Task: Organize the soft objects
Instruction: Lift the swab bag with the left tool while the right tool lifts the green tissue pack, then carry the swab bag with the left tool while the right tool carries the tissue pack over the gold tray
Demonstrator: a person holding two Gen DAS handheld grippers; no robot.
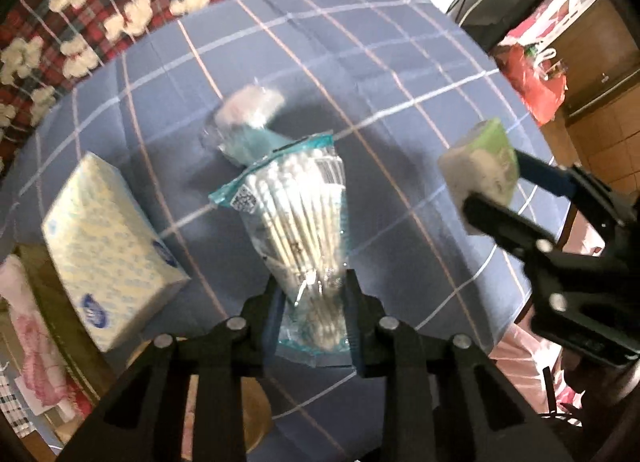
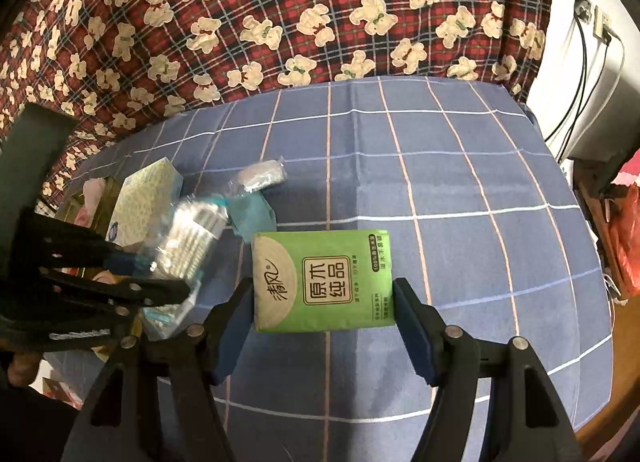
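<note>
Surface: blue checked cloth [image 2: 460, 190].
Left gripper [image 1: 312, 294]: pinching cotton-swab bag [image 1: 296, 222], long axis running away from its jaws.
Right gripper [image 2: 324, 302]: clamping green tissue pack [image 2: 324, 282] crosswise, above the cloth.

The cotton swab bag [image 1: 298, 230] hid its lower end between the fingers [image 1: 270, 314]; the small clear packet [image 1: 248, 110] (motion-blurred) stayed unreadable.

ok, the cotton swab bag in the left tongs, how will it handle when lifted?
The cotton swab bag is thin clear plastic, so it will probably sag and crinkle around the left tongs. It looks light for its size. The glossy film could slip, and the loose swabs inside may shift toward the low end.
</note>
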